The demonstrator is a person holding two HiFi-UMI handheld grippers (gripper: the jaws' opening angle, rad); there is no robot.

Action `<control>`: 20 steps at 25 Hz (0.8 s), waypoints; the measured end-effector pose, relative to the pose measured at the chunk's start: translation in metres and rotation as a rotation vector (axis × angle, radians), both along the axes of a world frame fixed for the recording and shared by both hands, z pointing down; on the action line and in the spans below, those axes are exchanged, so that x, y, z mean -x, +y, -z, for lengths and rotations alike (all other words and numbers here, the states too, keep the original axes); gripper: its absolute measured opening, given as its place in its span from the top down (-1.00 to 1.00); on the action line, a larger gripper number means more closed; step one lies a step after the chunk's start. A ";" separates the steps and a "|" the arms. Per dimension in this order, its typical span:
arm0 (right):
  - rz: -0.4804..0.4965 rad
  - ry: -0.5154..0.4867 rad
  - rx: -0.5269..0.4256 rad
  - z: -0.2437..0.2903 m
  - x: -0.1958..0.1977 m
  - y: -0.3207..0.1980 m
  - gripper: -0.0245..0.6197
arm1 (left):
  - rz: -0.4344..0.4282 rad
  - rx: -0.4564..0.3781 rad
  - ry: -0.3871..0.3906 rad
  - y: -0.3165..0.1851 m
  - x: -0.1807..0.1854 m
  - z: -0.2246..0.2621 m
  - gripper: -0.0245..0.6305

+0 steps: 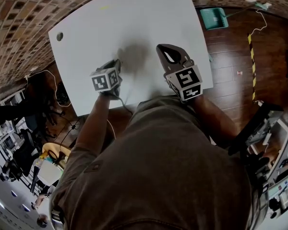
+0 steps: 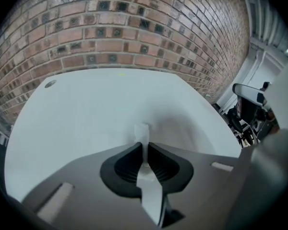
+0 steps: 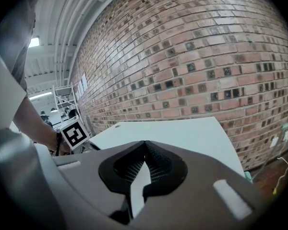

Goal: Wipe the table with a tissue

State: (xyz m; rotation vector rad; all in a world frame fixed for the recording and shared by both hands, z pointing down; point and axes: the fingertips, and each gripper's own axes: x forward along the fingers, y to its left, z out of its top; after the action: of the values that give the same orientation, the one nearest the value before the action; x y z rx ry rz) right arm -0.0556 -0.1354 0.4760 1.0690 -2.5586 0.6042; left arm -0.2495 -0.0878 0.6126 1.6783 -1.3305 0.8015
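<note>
The left gripper has its jaws closed on a thin white tissue, whose end pokes out past the tips, low over the near half of the white table. The right gripper is held beside it above the table's near edge, jaws together with nothing showing beyond them. A brick wall stands behind the table.

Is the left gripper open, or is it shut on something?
Shut on the tissue. In the left gripper view, the jaws of the left gripper meet on a thin white strip that sticks out past them.
</note>
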 end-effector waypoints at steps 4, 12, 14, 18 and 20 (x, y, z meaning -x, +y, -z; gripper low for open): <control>-0.023 -0.004 -0.002 0.002 -0.009 -0.003 0.88 | -0.029 0.003 0.000 -0.005 -0.010 0.000 0.80; -0.044 0.015 0.002 -0.001 -0.022 -0.001 0.88 | -0.097 0.006 0.024 -0.010 -0.041 -0.002 0.80; -0.038 0.024 0.004 -0.004 -0.021 0.000 0.88 | -0.110 0.005 0.031 -0.011 -0.046 -0.003 0.80; -0.030 0.016 -0.015 0.003 -0.017 -0.002 0.88 | -0.107 0.003 0.043 -0.011 -0.046 0.000 0.80; -0.021 0.017 -0.015 0.006 -0.015 0.001 0.88 | -0.094 0.002 0.044 -0.009 -0.042 0.003 0.80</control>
State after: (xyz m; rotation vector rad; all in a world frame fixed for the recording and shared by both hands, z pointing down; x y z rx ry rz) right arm -0.0403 -0.1344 0.4701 1.1024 -2.5439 0.5794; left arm -0.2071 -0.0968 0.6099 1.7583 -1.2282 0.8154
